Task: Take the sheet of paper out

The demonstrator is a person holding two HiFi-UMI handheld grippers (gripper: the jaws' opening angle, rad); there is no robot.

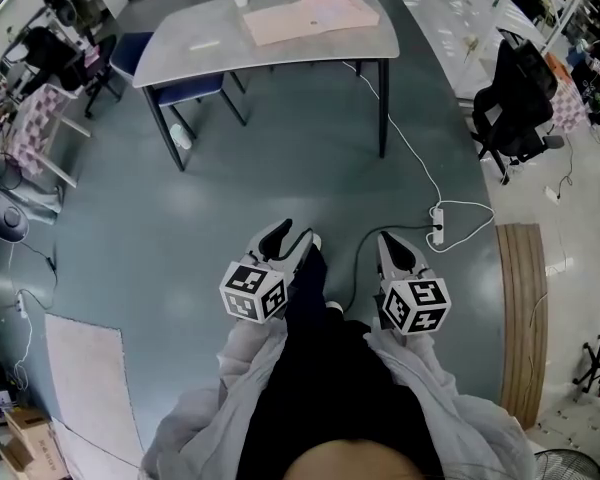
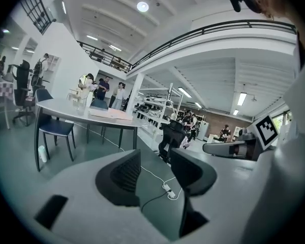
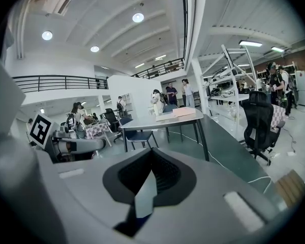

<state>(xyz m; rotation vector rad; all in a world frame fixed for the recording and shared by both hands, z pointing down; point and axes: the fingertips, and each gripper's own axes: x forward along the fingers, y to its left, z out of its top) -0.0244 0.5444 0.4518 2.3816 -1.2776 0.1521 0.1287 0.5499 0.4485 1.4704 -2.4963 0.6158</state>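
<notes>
Grey-green smooth floor fills most of the head view, and the person stands on it well apart from the grey-topped metal-legged bench at the far side. The pale pink and beige paper stack lies flat on the bench top, toward its right end as the head view shows it. Both gripper views also show it there, far ahead of the jaws. Whether it is a folder or loose sheets cannot be made out.

The left gripper, grey with a marker cube, is held low in front of the person's body. Its dark ribbed jaws stand apart with only floor between them. The right gripper is held just beside it, level with it. Its jaws are clenched together and grasp nothing.

A blue-seated chair is tucked under the bench, and a small pale bottle lies on the floor near the bench's left legs. A white power strip with a white cable lies on the floor near the right gripper. A black office chair stands off to the right. Several people stand beyond the bench in both gripper views.
</notes>
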